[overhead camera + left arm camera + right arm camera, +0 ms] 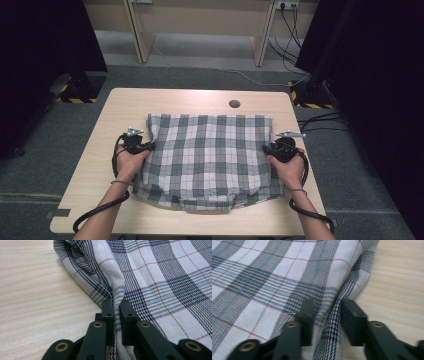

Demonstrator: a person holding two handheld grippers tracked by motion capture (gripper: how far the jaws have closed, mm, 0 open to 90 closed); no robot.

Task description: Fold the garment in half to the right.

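Observation:
A checked cloth (210,155) in white, grey-green and thin red lines lies folded flat on the light wooden table (190,100). My left gripper (150,146) is at the cloth's left edge. In the left gripper view its jaws (116,303) are pinched together on a raised fold of the cloth (162,277). My right gripper (267,149) is at the cloth's right edge. In the right gripper view its jaws (325,305) stand a little apart, with a puckered ridge of the cloth (274,277) between them; this view is slightly blurred.
A round cable hole (234,104) sits near the table's far edge. Bare wood (37,290) lies outside each side of the cloth (397,277). Dark stands flank the table, and cables run over the grey carpet at the right (320,120).

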